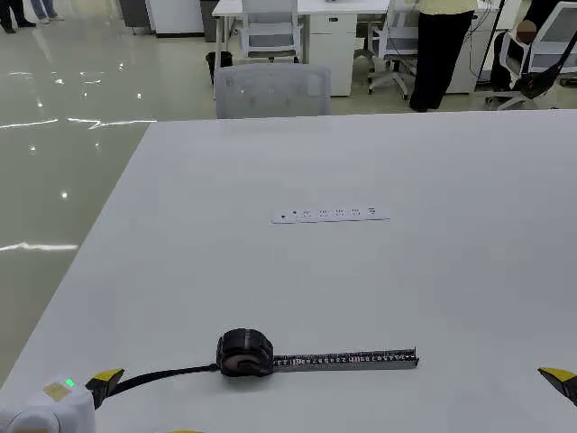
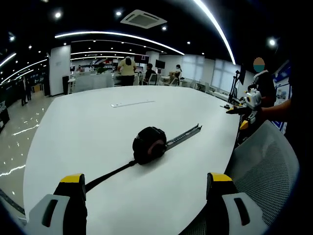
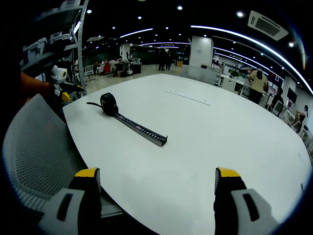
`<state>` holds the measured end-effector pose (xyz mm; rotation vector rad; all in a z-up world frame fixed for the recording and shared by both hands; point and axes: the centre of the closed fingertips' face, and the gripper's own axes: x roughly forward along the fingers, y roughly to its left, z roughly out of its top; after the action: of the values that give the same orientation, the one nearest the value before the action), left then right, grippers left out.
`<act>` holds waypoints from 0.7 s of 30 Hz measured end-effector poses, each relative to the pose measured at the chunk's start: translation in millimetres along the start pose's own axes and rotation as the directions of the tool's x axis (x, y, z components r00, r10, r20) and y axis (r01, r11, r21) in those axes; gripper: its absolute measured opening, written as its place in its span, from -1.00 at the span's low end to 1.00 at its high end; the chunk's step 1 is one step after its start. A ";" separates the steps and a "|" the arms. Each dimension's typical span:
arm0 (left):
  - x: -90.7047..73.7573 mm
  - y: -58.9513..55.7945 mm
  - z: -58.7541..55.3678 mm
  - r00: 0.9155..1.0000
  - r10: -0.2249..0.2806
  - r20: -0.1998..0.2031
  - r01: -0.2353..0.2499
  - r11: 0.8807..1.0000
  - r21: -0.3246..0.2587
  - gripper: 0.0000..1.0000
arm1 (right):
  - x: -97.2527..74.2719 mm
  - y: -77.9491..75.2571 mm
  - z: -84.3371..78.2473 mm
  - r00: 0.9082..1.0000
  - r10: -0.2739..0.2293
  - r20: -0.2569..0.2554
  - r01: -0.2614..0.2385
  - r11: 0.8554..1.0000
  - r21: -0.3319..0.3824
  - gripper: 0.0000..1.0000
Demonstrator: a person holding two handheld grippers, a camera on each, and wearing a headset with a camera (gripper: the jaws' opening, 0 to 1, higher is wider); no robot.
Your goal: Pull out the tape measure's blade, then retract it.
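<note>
**Head view:** tape measure (image 1: 244, 353) lies on worktop (image 1: 379, 280), on my side of the power strip (image 1: 330, 215) and well apart from it. Blade (image 1: 347, 360) is out, running from the case to my right. Long axis goes straight across me, left-right. Strap (image 1: 167, 373) trails off the case's other side toward left hand-held gripper (image 1: 144, 406). Right hand-held gripper (image 1: 560, 381) sits past the blade end, apart from it.

**Left gripper view:** left hand-held gripper (image 2: 146, 178) is released, jaws wide, nothing held. Tape measure (image 2: 149, 145) is dead ahead, near. Blade (image 2: 183, 136) points away from the case, up-right.

**Right gripper view:** right hand-held gripper (image 3: 157, 174) is also released and empty. Blade (image 3: 139, 128) points at me end-on-ish, case (image 3: 109, 104) at its far end.

**Judgement:** pull-out looks done, retract comes next. Left is nearer the case, right nearer the blade end.
</note>
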<state>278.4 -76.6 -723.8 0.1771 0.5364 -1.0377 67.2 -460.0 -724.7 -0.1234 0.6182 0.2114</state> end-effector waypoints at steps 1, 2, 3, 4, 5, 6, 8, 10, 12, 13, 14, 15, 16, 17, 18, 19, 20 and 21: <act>0.0 -0.9 0.1 1.000 -0.003 -0.001 0.003 1.000 -0.001 1.00 | -0.4 1.2 -0.1 1.000 0.001 -0.005 -0.001 1.000 0.000 0.97; 0.0 -1.9 0.3 1.000 -0.005 -0.001 0.005 1.000 -0.001 1.00 | -0.6 1.6 -0.4 1.000 0.003 -0.008 -0.003 1.000 -0.003 0.97; 0.3 -2.8 0.9 1.000 -0.006 0.001 0.006 1.000 0.004 1.00 | -0.8 2.9 0.5 1.000 0.005 -0.009 -0.005 1.000 -0.008 0.97; 0.6 -2.8 0.8 1.000 -0.008 0.002 0.008 1.000 0.008 1.00 | -0.8 3.3 0.5 1.000 0.006 -0.010 -0.007 1.000 -0.011 0.97; 1.2 -2.6 0.2 1.000 -0.008 0.000 0.008 1.000 0.009 1.00 | -0.3 3.9 0.0 1.000 0.008 -0.013 -0.008 1.000 -0.016 0.96; 1.4 -3.5 -0.1 1.000 -0.007 -0.001 0.007 1.000 0.006 1.00 | 0.0 4.1 -0.5 1.000 0.009 -0.014 -0.009 1.000 -0.017 0.96; 1.3 -3.8 -0.7 1.000 -0.002 -0.005 0.002 1.000 -0.002 1.00 | 0.6 5.1 -1.5 1.000 0.011 -0.021 -0.012 1.000 -0.019 0.97; 1.4 -5.6 1.1 1.000 -0.004 -0.002 0.004 1.000 -0.009 1.00 | 1.0 6.3 -0.5 1.000 0.016 -0.019 -0.016 1.000 -0.025 0.97; 3.2 -6.0 3.2 1.000 0.007 -0.010 -0.007 1.000 -0.007 1.00 | 2.2 7.0 1.0 1.000 0.019 -0.018 -0.020 0.999 -0.035 0.96; 4.3 -4.9 2.6 1.000 0.015 -0.021 -0.015 1.000 -0.015 1.00 | 2.9 6.9 1.0 1.000 0.021 -0.020 -0.022 0.999 -0.040 0.96; 6.5 -1.7 1.2 0.999 0.022 -0.030 -0.023 0.999 -0.028 1.00 | 3.8 6.9 1.2 0.999 0.024 -0.022 -0.025 0.999 -0.044 0.96; 8.8 -1.1 1.6 0.999 0.028 -0.037 -0.029 0.999 -0.035 1.00 | 5.0 7.6 2.0 0.999 0.029 -0.027 -0.030 0.998 -0.048 0.96; 10.6 -0.8 1.8 0.999 0.034 -0.043 -0.035 0.999 -0.037 1.00 | 5.7 8.1 2.8 0.999 0.033 -0.031 -0.035 0.998 -0.052 0.96; 12.3 -1.1 1.7 0.998 0.039 -0.051 -0.041 0.998 -0.038 1.00 | 6.1 9.1 3.7 0.999 0.038 -0.036 -0.040 0.998 -0.057 0.96; 14.4 -3.9 1.2 0.996 0.048 -0.075 -0.049 0.999 -0.009 1.00 | 6.9 10.7 5.2 0.998 0.047 -0.042 -0.050 0.996 -0.070 0.96; 16.4 -6.5 2.4 0.996 0.047 -0.078 -0.046 0.999 0.013 1.00 | 7.5 11.7 6.0 0.998 0.054 -0.045 -0.057 0.995 -0.079 0.96; 19.7 -10.7 5.1 0.996 0.038 -0.080 -0.037 0.999 0.021 1.00 | 8.7 12.7 7.1 0.997 0.064 -0.051 -0.068 0.994 -0.091 0.96; 21.7 -13.0 6.7 0.996 0.035 -0.082 -0.034 0.999 0.019 1.00 | 9.9 12.9 7.2 0.996 0.070 -0.055 -0.075 0.992 -0.097 0.96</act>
<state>278.1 -102.5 -727.5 0.2449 0.5973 -1.0047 76.1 -444.6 -725.4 -0.2024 0.6644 0.3098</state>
